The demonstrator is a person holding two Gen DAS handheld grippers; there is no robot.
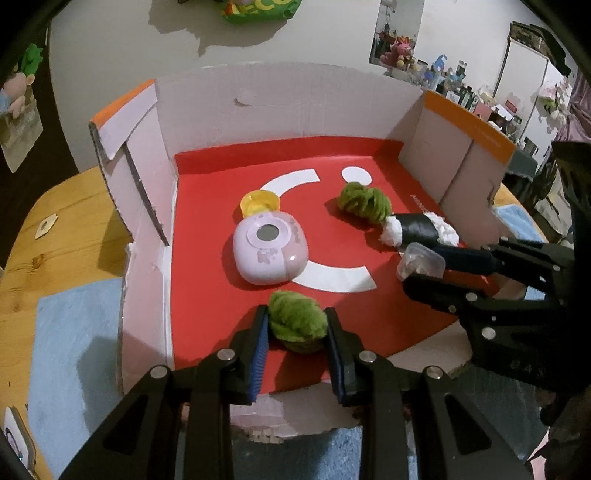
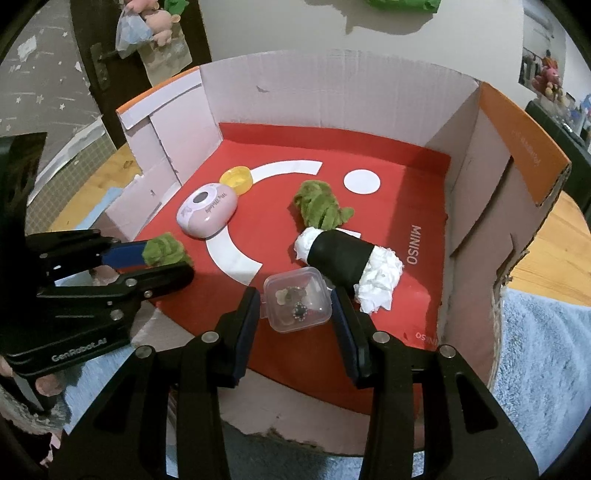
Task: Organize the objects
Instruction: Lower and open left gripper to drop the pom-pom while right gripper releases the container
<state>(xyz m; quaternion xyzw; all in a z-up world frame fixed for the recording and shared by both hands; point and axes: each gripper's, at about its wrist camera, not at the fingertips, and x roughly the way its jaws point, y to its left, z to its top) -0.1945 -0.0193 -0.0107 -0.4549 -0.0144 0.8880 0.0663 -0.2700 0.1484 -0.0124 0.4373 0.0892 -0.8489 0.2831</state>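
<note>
Now both grippers reach into the open cardboard box (image 1: 280,107), which has a red floor with white shapes and stands on a wooden tabletop (image 1: 62,229) with a blue towel (image 1: 74,332) under its near side. The left gripper (image 1: 297,325) is closed narrow on a green fuzzy ball (image 1: 297,319), with both blue pads pressing its sides, at the near edge of the red floor. The right gripper (image 2: 295,302) holds a small clear case (image 2: 297,299) between its fingers; some small dark and pale pieces lie inside the case, but I cannot tell what they are. Just beyond the case lies a black roll (image 2: 341,258) with white stuffing at both ends, touching a second green ball (image 2: 321,206) behind it. Toward the left side of the floor rests a pink rounded device (image 1: 269,251) with a round grey window on top, and a yellow cap (image 1: 258,203) sits just behind it, touching it. On the far wall hang some plush toys (image 2: 155,22) and a green bag (image 1: 258,9).
</note>
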